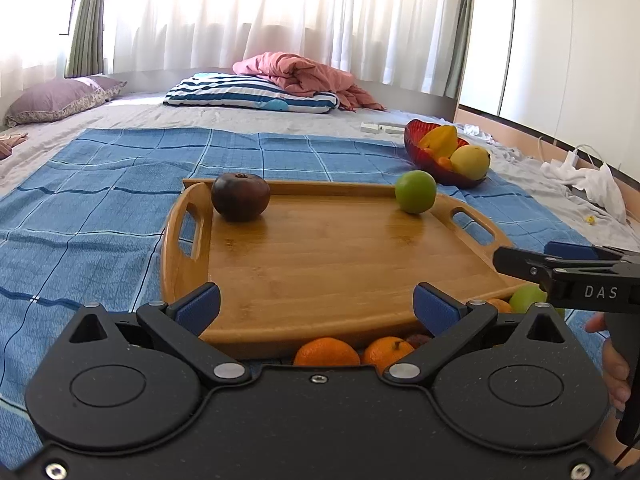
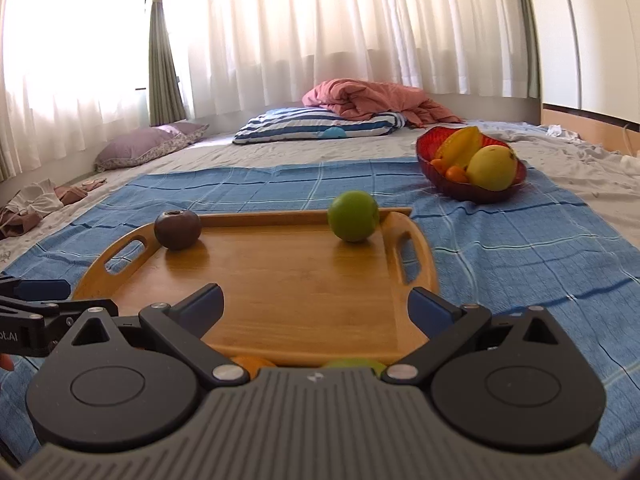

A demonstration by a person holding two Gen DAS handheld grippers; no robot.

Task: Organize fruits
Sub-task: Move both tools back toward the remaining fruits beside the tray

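I see left gripper [image 1: 316,306] jaws wide, empty | right gripper [image 2: 316,306] jaws wide, empty | wooden tray [image 1: 340,264] on bed's blue cloth [image 1: 100,200]: dark fruit [image 1: 240,197] far-left corner, green fruit [image 1: 415,192] far-right | oranges [image 1: 326,352] just before tray's near edge | red bowl [image 2: 468,190] of fruit beyond tray, right

The left gripper [image 1: 316,306] was held low and level, pointing forward; its two blue-padded fingers [image 1: 198,304] stood wide apart with nothing between them; the right gripper [image 2: 316,306] was posed likewise, level and forward, its fingers [image 2: 434,308] spread just as wide and bare. The two sat side by side; in the left view the right gripper [image 1: 568,276] reached in from the right edge, seen from the side, with the person's right hand [image 1: 614,364] wrapped on its grip below; in the right view the left gripper [image 2: 36,304] showed at the left edge, a fingertip just visible beneath it.
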